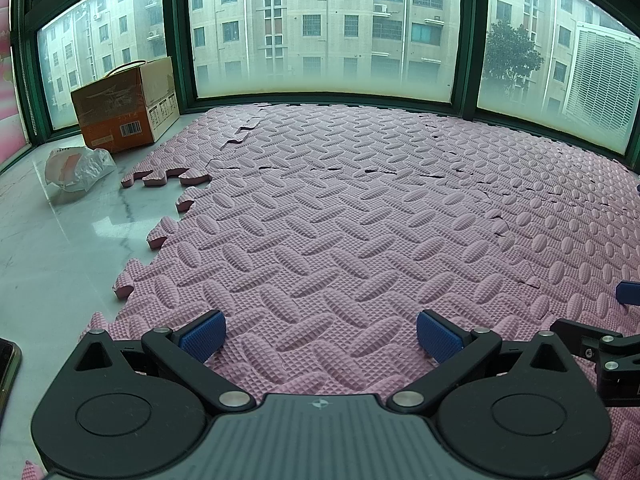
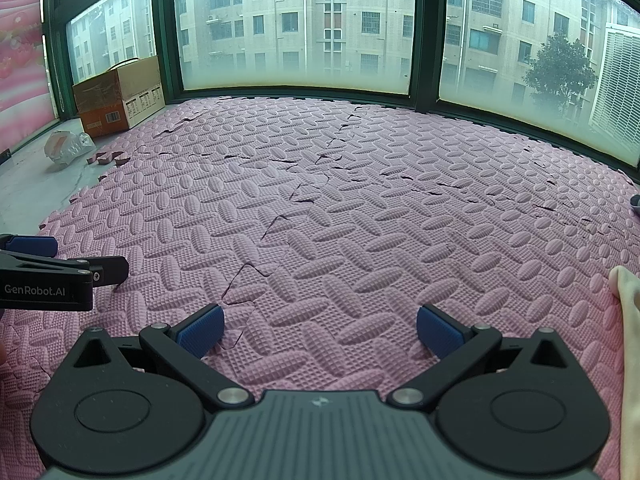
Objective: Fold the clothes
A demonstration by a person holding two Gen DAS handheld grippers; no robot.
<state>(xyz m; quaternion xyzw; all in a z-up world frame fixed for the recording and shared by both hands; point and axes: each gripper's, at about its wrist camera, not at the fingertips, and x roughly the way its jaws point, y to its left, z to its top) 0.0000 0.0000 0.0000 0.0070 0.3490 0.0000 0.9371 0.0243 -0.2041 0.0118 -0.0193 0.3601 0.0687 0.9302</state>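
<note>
A strip of cream cloth [image 2: 628, 344] shows only at the right edge of the right wrist view, lying on the pink foam mat [image 2: 320, 200]; most of it is out of frame. My right gripper [image 2: 320, 332] hangs open over bare mat, left of that cloth, nothing between its blue pads. My left gripper [image 1: 320, 336] is open too, above the mat [image 1: 340, 208], with no garment in its view. Each gripper appears at the edge of the other's view: the right one [image 1: 616, 320] and the left one [image 2: 68, 260].
A cardboard box [image 1: 128, 108] and a crumpled plastic bag [image 1: 76, 168] sit on the marble sill at the far left. A phone edge [image 1: 8, 372] lies at the near left. Green-framed windows [image 1: 320, 96] wall in the far side. Some mat tiles have lifted seams.
</note>
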